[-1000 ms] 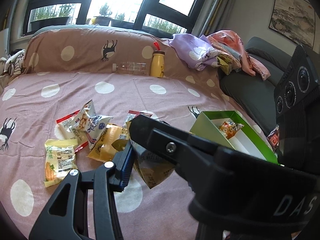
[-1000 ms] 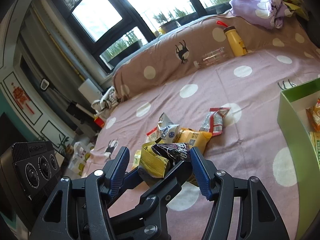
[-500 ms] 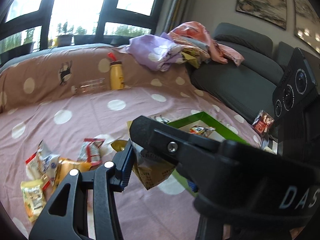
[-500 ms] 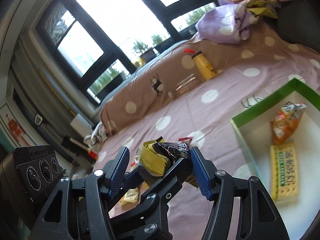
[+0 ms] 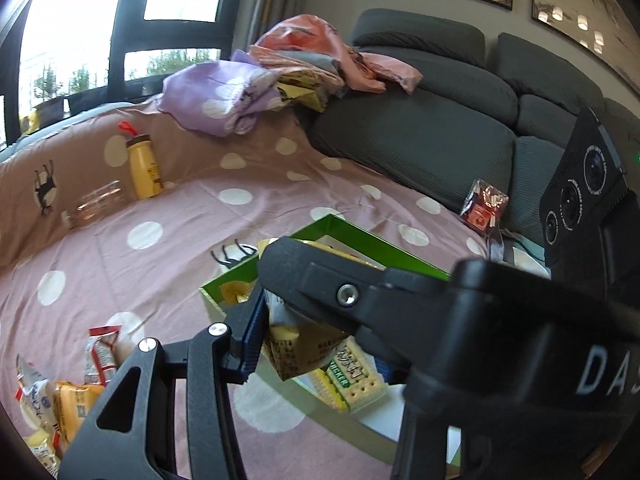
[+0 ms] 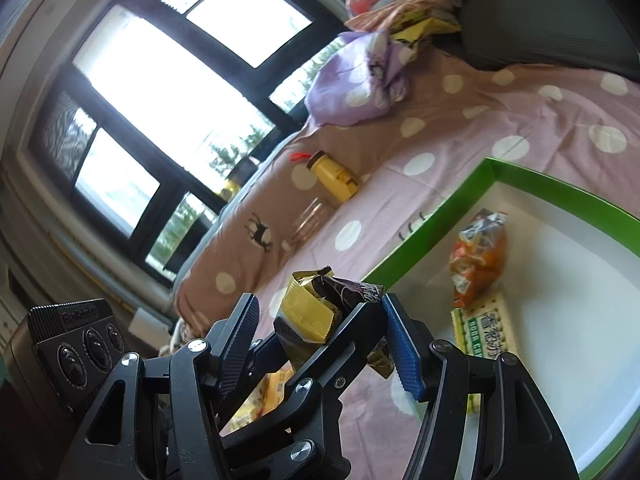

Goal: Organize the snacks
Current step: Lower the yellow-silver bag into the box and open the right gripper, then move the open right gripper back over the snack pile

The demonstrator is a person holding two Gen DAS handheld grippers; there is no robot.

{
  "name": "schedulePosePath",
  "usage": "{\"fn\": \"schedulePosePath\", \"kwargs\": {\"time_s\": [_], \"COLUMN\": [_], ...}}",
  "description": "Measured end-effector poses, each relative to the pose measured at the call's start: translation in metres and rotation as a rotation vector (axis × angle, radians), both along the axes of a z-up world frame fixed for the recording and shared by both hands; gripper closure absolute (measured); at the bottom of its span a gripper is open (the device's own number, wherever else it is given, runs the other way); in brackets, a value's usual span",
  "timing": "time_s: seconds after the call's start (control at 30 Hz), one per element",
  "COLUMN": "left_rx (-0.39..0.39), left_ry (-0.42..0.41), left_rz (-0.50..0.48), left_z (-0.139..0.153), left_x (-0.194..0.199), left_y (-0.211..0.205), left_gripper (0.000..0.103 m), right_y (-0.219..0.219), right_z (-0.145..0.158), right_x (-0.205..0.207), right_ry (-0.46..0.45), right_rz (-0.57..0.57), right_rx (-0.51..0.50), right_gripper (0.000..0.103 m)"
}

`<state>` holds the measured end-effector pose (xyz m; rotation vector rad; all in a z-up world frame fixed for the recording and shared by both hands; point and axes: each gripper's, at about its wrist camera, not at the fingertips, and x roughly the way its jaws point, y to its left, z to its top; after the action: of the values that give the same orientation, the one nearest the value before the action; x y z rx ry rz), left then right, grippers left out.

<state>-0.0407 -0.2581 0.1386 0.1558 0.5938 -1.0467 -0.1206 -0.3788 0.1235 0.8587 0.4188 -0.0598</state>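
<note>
Right gripper point(image 5: 320, 292) hides green box's point(image 5: 376, 240) contents.

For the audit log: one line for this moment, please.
left gripper: shut on packet | right gripper: open | packet: near box, not in

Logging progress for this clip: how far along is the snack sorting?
Done: an orange packet and a cracker pack lie in the green box. In hand: a gold-and-dark packet, gripped by the left gripper beside the box. Left: several loose packets on the bedspread, plus a red packet against the sofa.
</note>
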Motion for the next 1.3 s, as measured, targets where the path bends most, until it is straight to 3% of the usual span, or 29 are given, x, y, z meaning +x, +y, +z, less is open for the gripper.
{"fn": "schedulePosePath", "kwargs": {"time_s": [0.23, 0.6, 0.77, 0.9, 1.0, 1.1, 1.3], "left_rx": [0.043, 0.086, 0.075, 0.043, -0.012, -0.062, -0.042], "left_ry": [0.087, 0.207, 0.225, 0.162, 0.157, 0.176, 0.125], "left_rz": [-0.062, -0.106, -0.065, -0.006, 0.040, 0.136, 0.414], "left_z": [-0.018, -0.038, -0.039, -0.027, -0.019, -0.015, -0.008], "left_x": [0.006, 0.014, 0.014, 0.013, 0.014, 0.017, 0.019], "left_y": [-0.031, -0.046, -0.037, -0.012, 0.019, 0.057, 0.133], "left_gripper": [0.059, 0.059, 0.046, 0.026, 0.013, 0.011, 0.005], "right_y": [-0.022, -0.035, -0.034, -0.029, -0.022, -0.010, 0.028], "right_z": [-0.018, -0.036, -0.035, -0.028, -0.022, -0.016, -0.003], "right_x": [-0.003, -0.001, 0.000, -0.003, -0.002, 0.004, 0.020], "right_ry": [0.080, 0.184, 0.173, 0.148, 0.132, 0.125, 0.104], "right_rz": [-0.101, -0.163, -0.164, -0.196, -0.205, -0.182, -0.107], "right_rx": [0.071, 0.106, 0.112, 0.070, 0.031, -0.012, -0.138], "right_gripper": [0.038, 0.038, 0.038, 0.035, 0.023, 0.022, 0.015]}}
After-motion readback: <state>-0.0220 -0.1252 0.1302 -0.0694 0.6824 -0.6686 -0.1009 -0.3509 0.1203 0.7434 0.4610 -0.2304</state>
